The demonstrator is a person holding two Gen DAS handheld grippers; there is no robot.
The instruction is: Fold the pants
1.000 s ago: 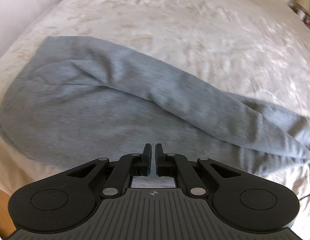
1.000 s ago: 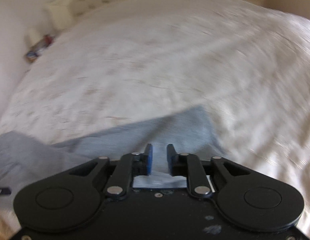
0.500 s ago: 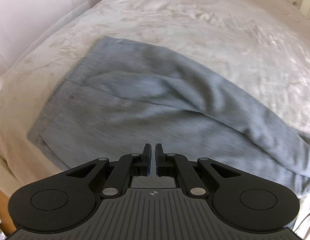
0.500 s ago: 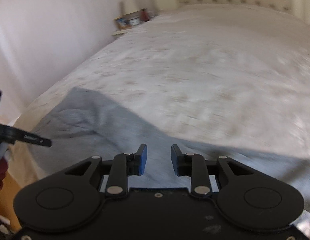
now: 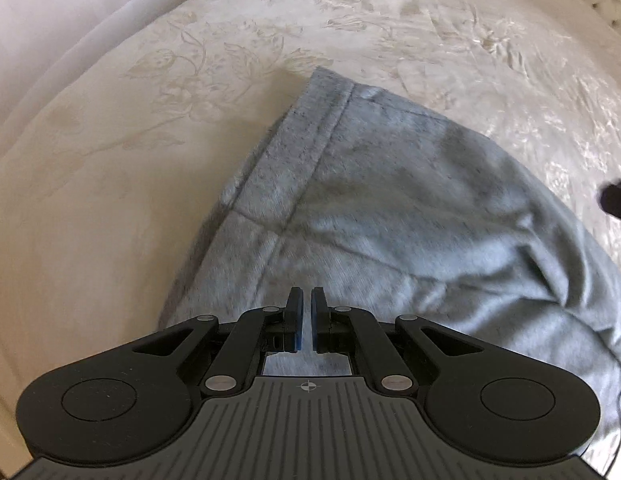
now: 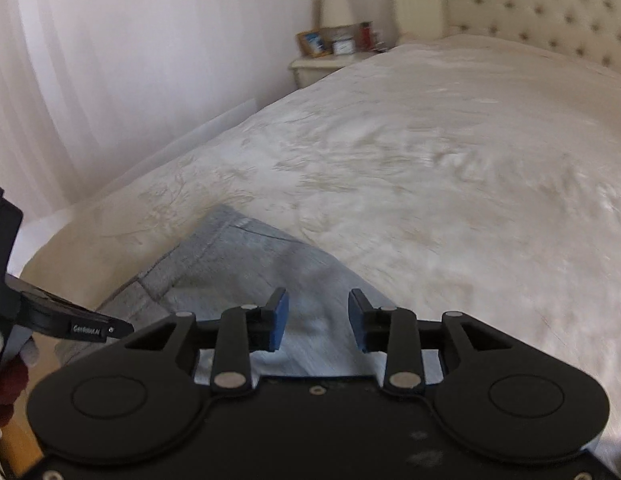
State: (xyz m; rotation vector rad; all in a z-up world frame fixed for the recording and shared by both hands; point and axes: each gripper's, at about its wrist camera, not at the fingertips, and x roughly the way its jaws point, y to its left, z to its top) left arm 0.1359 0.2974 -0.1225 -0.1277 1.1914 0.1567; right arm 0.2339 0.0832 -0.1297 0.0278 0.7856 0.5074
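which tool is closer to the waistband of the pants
Left. The left tool hangs just short of the waistband; the right tool is farther back over the pants.

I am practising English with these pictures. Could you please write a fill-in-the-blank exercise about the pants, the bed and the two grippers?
1. The pants are ____ in colour.
2. The pants lie on the ____.
3. The fingers of the right gripper stand ____, with nothing between them.
4. The pads on the left gripper are ____ in colour.

Missing words: grey; bed; open; blue
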